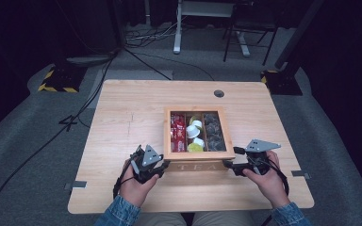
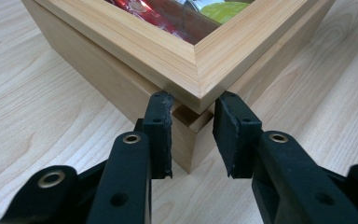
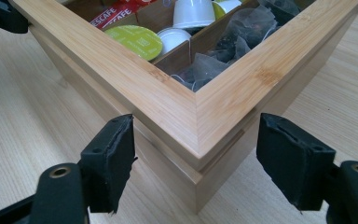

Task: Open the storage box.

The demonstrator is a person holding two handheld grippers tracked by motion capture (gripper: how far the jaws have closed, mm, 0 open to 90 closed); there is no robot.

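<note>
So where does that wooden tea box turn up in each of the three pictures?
High view: the tea box sits mid-table, between both hands.
Left gripper view: its corner meets the jaws.
Right gripper view: another corner points between open jaws.
Shared landmark: the green capsule inside.

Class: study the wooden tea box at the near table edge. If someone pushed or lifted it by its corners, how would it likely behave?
The wooden tea box looks rigid, so it should slide whole, not flex. Low and wide on the table, it probably won't tip. Its framed lid appears to be a separate piece, so lifting by the rim may just raise the lid.
</note>
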